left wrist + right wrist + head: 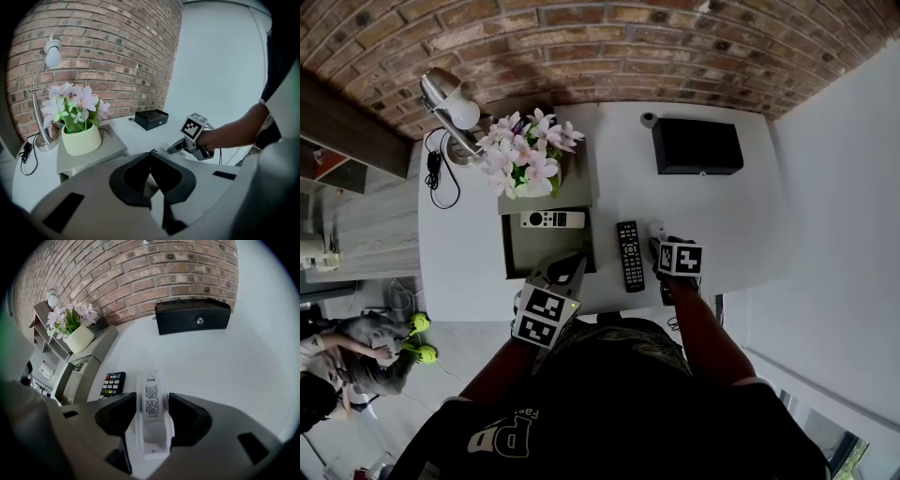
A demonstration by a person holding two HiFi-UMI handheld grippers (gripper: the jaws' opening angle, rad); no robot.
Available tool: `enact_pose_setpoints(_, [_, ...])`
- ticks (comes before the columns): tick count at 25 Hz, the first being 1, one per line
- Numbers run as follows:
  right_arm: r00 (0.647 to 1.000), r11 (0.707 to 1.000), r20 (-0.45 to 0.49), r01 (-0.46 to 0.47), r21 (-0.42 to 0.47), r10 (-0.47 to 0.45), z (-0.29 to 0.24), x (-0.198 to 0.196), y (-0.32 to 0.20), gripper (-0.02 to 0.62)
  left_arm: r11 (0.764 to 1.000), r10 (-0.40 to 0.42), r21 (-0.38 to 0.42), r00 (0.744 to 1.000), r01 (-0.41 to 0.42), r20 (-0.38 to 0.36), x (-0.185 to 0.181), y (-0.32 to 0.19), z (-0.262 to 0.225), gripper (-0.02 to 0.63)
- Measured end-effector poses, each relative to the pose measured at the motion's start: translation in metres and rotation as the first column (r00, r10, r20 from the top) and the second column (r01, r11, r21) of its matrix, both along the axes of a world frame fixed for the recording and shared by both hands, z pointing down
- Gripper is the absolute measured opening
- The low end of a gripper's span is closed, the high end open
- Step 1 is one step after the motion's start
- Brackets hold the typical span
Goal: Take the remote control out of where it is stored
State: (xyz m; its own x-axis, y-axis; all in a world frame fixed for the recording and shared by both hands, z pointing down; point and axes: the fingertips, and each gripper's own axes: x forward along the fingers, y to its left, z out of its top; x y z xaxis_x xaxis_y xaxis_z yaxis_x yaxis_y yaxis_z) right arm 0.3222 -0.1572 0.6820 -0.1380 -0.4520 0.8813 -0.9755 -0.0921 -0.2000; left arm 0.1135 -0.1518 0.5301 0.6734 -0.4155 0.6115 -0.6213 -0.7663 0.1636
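On the table (741, 225), from the black remote (629, 255): box (697, 145) at one o'clock, white remote (551, 219) in the drawer (517, 258) at ten, flower pot (528, 159) behind it, lamp (450, 108) farther at ten.

We log no legible text. Printed label (151, 401) on white case (153, 442), right of black remote (112, 383): print too fine. Shirt lettering (502, 433): partial, unreadable.

Head view steeply down over white table (741, 216); 2 low, close gripper views toward shared brick wall (117, 51).
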Motion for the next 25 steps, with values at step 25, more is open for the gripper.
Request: enact_pose_setpoints(25, [0.995,0.952,0.095,-0.012,0.307,-0.018,-0.097,-0.064,-0.012,0.212,0.997,-0.025,0.066,0.999,0.028,-0.045,-0.053,0.001,-0.031,0.006])
